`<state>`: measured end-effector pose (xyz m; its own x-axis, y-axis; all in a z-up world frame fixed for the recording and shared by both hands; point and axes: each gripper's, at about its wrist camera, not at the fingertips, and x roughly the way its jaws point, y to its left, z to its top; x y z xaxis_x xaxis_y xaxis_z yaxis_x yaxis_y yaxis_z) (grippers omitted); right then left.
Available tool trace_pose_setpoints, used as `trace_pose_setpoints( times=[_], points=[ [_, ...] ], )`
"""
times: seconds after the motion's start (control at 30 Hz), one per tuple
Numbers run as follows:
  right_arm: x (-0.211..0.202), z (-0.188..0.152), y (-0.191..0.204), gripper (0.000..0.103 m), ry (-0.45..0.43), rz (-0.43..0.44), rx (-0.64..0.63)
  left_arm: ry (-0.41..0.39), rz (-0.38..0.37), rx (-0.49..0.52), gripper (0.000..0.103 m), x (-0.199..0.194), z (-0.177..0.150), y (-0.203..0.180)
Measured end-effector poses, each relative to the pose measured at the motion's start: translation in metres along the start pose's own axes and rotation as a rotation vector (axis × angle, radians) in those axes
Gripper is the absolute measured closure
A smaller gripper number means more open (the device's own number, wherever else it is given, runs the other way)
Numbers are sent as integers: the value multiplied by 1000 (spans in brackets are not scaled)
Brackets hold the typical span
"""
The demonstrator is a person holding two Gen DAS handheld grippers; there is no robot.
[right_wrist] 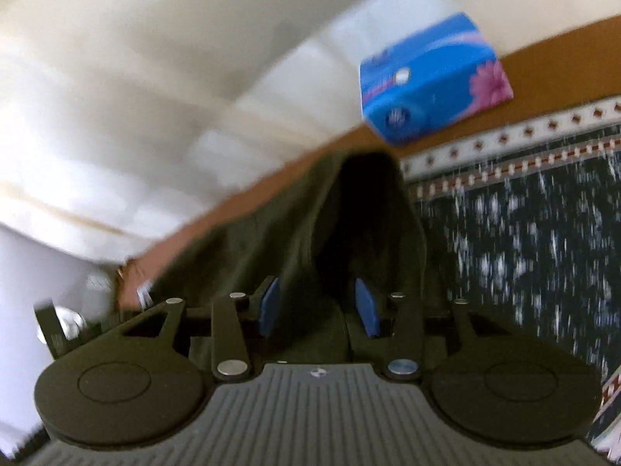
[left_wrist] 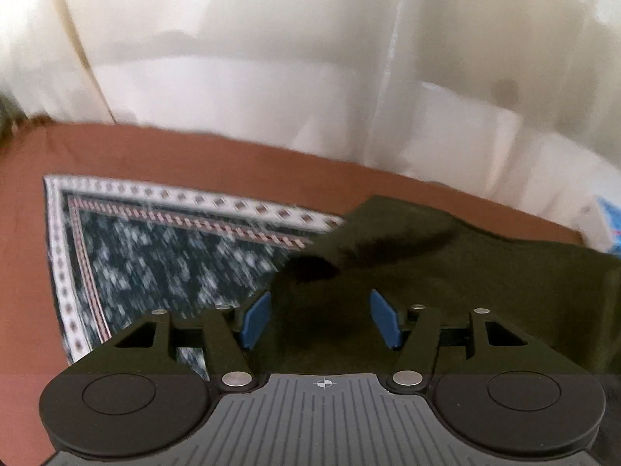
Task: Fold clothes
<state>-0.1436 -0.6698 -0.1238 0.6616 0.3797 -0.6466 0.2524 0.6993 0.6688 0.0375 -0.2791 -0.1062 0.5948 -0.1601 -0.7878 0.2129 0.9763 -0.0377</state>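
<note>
A dark olive garment [left_wrist: 427, 256] lies on a patterned navy cloth [left_wrist: 163, 256] covering a brown table [left_wrist: 194, 151], reaching toward its far edge. The left tongs [left_wrist: 320, 318] are spread wide, blue pads [left_wrist: 256, 318] flanking the fabric without gripping it. The right tongs [right_wrist: 318, 306] are also parted, a raised fold of the garment between them. Only the right view shows a blue tissue pack [right_wrist: 431, 77] at the table's far edge

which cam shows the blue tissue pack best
The right wrist view: the whole blue tissue pack shows on the brown surface, blurred. The left wrist view catches only a blue sliver at its right edge.
</note>
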Motion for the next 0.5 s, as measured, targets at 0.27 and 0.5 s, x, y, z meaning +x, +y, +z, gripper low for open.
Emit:
trace_pose_setpoints(
  times=[0.27,0.5],
  points=[
    [5,-39,22,54,41,-116,-39,6,-52,-72,30,49,32,24],
    [17,-42,39,54,64,-181,-179,128,-107,-65,96,95,67,61]
  ],
)
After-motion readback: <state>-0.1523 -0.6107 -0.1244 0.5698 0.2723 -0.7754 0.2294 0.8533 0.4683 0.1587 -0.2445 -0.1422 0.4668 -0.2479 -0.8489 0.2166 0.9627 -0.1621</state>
